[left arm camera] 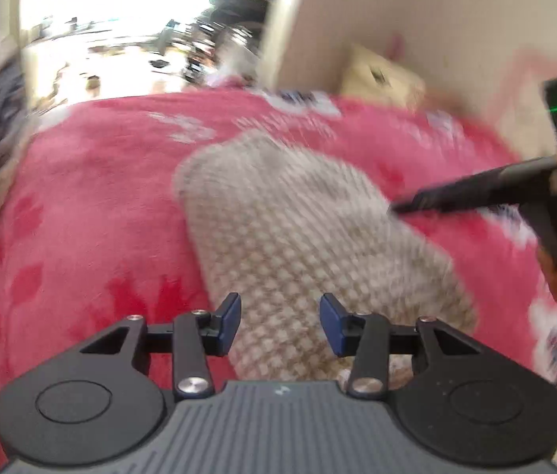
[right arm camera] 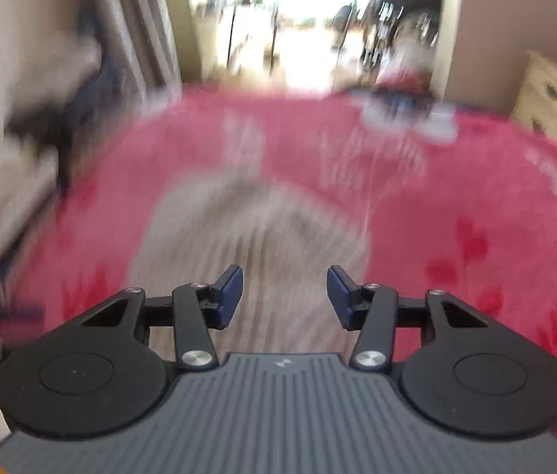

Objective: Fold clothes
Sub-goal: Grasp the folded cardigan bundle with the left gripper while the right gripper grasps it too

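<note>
A beige knitted garment (left arm camera: 298,233) lies folded in a long strip on a red blanket (left arm camera: 93,205). My left gripper (left arm camera: 280,322) is open and empty, its jaws spread over the garment's near end. The right gripper's dark fingers (left arm camera: 476,191) reach in from the right toward the garment's right edge. In the right wrist view the same garment (right arm camera: 254,237) is badly blurred, and my right gripper (right arm camera: 284,296) is open and empty just above its near part.
The red blanket (right arm camera: 456,197) with white and darker red patterns covers the bed. A cream drawer unit (right arm camera: 555,98) stands at the right by the wall. Dark clothes (right arm camera: 81,91) pile at the left. A bright doorway (right arm camera: 306,19) lies beyond the bed.
</note>
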Tool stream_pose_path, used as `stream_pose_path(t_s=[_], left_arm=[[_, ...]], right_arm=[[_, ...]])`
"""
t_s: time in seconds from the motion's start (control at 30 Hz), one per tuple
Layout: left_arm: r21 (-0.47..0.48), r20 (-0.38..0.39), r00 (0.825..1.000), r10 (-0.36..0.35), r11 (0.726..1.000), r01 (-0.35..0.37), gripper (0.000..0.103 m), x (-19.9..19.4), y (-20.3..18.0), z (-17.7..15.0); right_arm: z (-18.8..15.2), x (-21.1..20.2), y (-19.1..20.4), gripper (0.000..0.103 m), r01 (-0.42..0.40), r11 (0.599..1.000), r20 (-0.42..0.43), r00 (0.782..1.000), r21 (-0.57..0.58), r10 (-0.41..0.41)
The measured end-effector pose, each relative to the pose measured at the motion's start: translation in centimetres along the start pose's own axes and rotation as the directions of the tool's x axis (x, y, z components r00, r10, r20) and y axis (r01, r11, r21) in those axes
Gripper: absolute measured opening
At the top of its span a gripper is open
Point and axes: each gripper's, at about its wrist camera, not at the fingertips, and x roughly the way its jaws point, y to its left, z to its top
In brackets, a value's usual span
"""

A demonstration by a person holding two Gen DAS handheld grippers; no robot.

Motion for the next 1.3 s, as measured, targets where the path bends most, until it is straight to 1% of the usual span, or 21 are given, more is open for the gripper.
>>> stream_pose_path(t_s=[0.03,0.1,0.13,0.2,0.27,0.33,0.37,0.4,0.43,0.5,0.53,0.6,0.63,0.7,0.87,0.97,1.07,1.1,1.17,1.2,1.3], left_arm=[[0.04,-0.031,0.999,0.017,0.999,-0.016,0.044,1.8,-0.9,-0.2],[0.064,-0.047,0.998,0.044,0.997,-0.041,0.049,3.6,-1.9,-0.8],[0.075,-0.053,0.997,0.056,0.996,-0.052,0.049,4.4,-2.3,-1.0],[0.08,-0.054,0.997,0.052,0.996,-0.048,0.048,3.5,-2.2,-0.3],[0.009,-0.058,0.998,0.021,1.0,-0.02,0.048,2.3,-0.7,0.0],[-0.096,-0.048,0.998,-0.032,0.995,0.028,0.054,1.4,1.5,0.2],[-0.158,-0.039,0.997,-0.065,0.986,0.058,0.062,1.1,2.8,0.4],[-0.228,-0.038,0.994,-0.098,0.97,0.087,0.069,1.3,4.2,0.4],[-0.297,-0.036,0.991,-0.133,0.948,0.116,0.071,1.7,5.5,0.4],[-0.424,-0.043,0.975,-0.218,0.888,0.18,0.076,3.6,8.2,0.3],[-0.473,-0.058,0.96,-0.273,0.855,0.214,0.077,5.1,9.4,0.0],[-0.54,-0.086,0.934,-0.347,0.804,0.249,0.078,7.8,10.8,-0.9],[-0.552,-0.093,0.926,-0.367,0.793,0.259,0.081,8.7,11.1,-1.3],[-0.557,-0.085,0.912,-0.401,0.778,0.29,0.092,10.2,11.6,-1.8],[-0.509,-0.082,0.88,-0.468,0.778,0.367,0.093,13.1,11.8,-0.7],[-0.487,-0.091,0.864,-0.495,0.779,0.395,0.095,14.2,11.4,-0.2],[-0.5,-0.076,0.868,-0.49,0.772,0.392,0.093,14.5,11.2,0.2],[-0.51,-0.068,0.87,-0.488,0.767,0.391,0.085,14.3,11.0,0.3],[-0.507,-0.054,0.881,-0.47,0.773,0.381,0.081,13.3,10.3,0.5],[-0.503,-0.048,0.888,-0.456,0.78,0.373,0.079,12.8,10.0,0.6],[-0.506,-0.024,0.897,-0.44,0.78,0.369,0.073,11.1,9.3,0.8]], right_arm=[[-1.7,1.9,0.5,0.046,0.024,1.0,-0.043,0.999,-0.015,-0.025],[-4.9,5.5,1.4,0.046,0.071,0.997,-0.119,0.99,-0.041,-0.075],[-5.3,5.8,1.1,0.047,0.086,0.996,-0.109,0.99,-0.017,-0.087],[-4.5,4.9,0.3,0.049,0.075,0.995,-0.108,0.992,0.058,-0.068],[-4.4,3.1,-1.4,0.052,0.031,0.991,-0.078,0.997,0.129,-0.021],[-4.7,1.6,-4.1,0.06,-0.037,0.97,-0.034,0.998,0.24,0.047],[-5.3,1.0,-6.0,0.07,-0.093,0.941,0.0,0.995,0.326,0.099],[-6.2,0.6,-8.1,0.08,-0.151,0.894,0.038,0.988,0.421,0.149],[-7.0,1.0,-9.7,0.083,-0.202,0.846,0.061,0.978,0.494,0.198],[-8.5,2.9,-12.1,0.084,-0.286,0.736,0.075,0.949,0.614,0.307],[-9.3,4.1,-12.9,0.084,-0.317,0.678,0.079,0.93,0.664,0.358],[-11.0,6.2,-13.2,0.085,-0.361,0.602,0.074,0.892,0.712,0.447],[-11.6,7.1,-13.0,0.087,-0.367,0.59,0.066,0.881,0.719,0.468],[-12.1,8.2,-12.7,0.103,-0.406,0.561,0.092,0.859,0.721,0.504],[-9.5,10.8,-12.4,0.103,-0.479,0.544,0.11,0.811,0.689,0.574],[-7.1,13.7,-12.1,0.103,-0.534,0.509,0.124,0.762,0.675,0.636],[-4.8,16.1,-10.5,0.103,-0.582,0.533,0.095,0.725,0.615,0.683],[-4.6,16.4,-10.5,0.103,-0.593,0.517,0.1,0.711,0.617,0.697],[-4.6,16.0,-10.7,0.1,-0.612,0.489,0.109,0.686,0.622,0.719],[-4.8,15.4,-10.8,0.096,-0.618,0.48,0.115,0.679,0.623,0.725],[-5.1,13.6,-10.7,0.087,-0.624,0.458,0.145,0.677,0.633,0.721]])
